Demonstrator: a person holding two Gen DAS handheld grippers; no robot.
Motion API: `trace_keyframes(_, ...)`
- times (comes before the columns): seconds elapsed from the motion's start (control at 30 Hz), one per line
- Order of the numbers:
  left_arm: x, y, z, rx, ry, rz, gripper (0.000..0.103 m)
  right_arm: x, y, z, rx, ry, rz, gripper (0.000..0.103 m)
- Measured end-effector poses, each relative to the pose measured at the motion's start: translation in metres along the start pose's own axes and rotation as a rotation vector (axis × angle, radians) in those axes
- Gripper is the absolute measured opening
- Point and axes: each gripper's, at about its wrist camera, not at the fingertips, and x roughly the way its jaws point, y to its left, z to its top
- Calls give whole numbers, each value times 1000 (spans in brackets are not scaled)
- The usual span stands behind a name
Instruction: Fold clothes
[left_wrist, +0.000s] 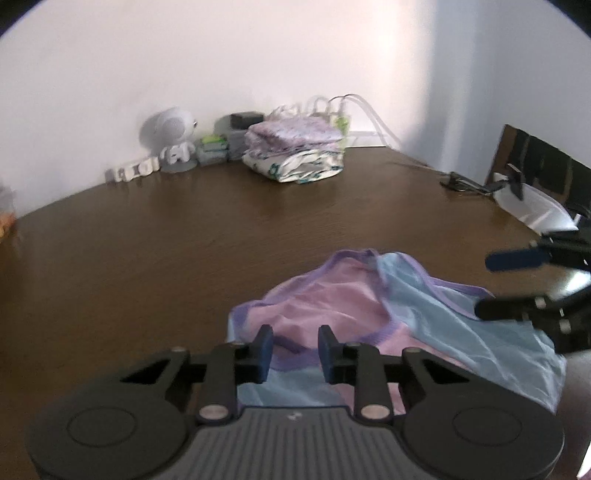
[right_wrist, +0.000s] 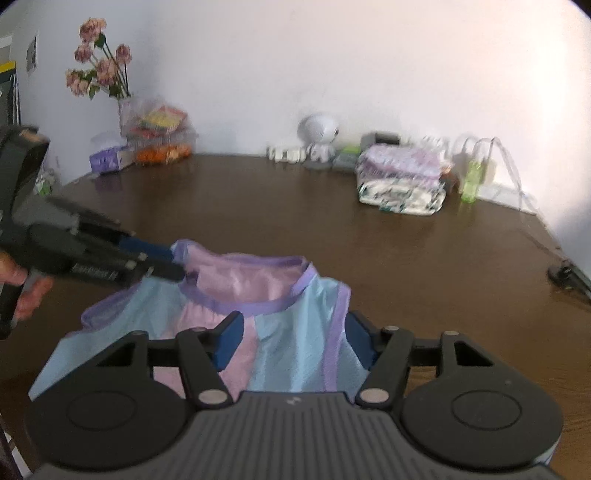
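A small pink and light-blue top with purple trim (left_wrist: 369, 306) lies crumpled on the brown table (left_wrist: 184, 236); it also shows in the right wrist view (right_wrist: 266, 295). My left gripper (left_wrist: 295, 347) is open, its fingers straddling the garment's near purple hem; in the right wrist view (right_wrist: 173, 262) its tips sit at the top's left shoulder. My right gripper (right_wrist: 293, 339) is open over the blue side of the top; in the left wrist view (left_wrist: 487, 284) it is at the garment's right edge. A stack of folded clothes (left_wrist: 295, 151) stands at the back.
A white robot figure (left_wrist: 173, 140), small boxes and cables (left_wrist: 369, 118) line the back wall. A vase of flowers (right_wrist: 107, 74), snack bags (right_wrist: 159, 136) and a tissue box (right_wrist: 110, 158) stand at the back left. A chair (left_wrist: 539, 177) stands right of the table. A black clip (right_wrist: 565, 277) lies at the right edge.
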Motion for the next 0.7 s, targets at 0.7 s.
trace_keyframes(0.7,-17,14,-51,-37,21,-163,24,169,49,94,69,375,461,25)
